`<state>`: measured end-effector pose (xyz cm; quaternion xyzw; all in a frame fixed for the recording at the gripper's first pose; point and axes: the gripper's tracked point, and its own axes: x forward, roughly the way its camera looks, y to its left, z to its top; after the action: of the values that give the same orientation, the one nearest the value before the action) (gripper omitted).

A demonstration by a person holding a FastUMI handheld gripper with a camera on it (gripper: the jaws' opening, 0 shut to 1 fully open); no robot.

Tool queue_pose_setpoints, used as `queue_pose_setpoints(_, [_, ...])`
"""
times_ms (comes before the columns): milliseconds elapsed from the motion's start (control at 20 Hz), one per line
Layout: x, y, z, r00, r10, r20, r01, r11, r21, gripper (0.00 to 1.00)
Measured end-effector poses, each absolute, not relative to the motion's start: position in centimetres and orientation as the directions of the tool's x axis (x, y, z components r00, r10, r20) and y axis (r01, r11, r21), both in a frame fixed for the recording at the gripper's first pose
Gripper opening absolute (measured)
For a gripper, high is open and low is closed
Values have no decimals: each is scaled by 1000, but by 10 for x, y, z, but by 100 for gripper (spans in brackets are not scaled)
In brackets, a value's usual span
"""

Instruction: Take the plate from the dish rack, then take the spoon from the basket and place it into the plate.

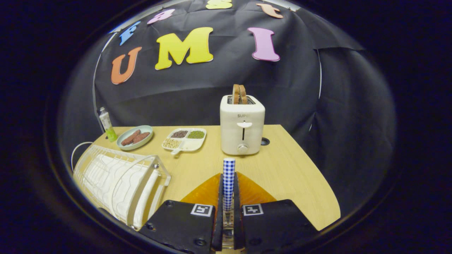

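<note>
Wooden desk (282, 169) holds a white dish rack (116, 183) beside the tool (229, 197), toaster (242, 123) dead ahead. Orange plate (254, 192) lies under the fingers, which are clamped on the checkered spoon (229, 180) handle.

The spoon (229, 181), pinched upright between the closed fingers of the gripper (228, 197), showed only its checked handle, its lower end buried between the fingers. The orange plate (208, 192) on the table (289, 176) lay largely hidden behind the fingers, with just two wedges in view to either side of them. The near end of the white dish rack (116, 180) was cut off, and the label on the small bottle (107, 124) was too small to make out.
</note>
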<state>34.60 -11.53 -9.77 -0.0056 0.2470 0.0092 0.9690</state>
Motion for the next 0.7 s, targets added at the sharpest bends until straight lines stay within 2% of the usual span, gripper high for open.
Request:
queue_pose_setpoints(300, [321,-114,-42,937,-21,-348,8,999,-40,16])
queue_pose_setpoints(700, [237,-69,84,992,38,-120,-42,999,-28,16])
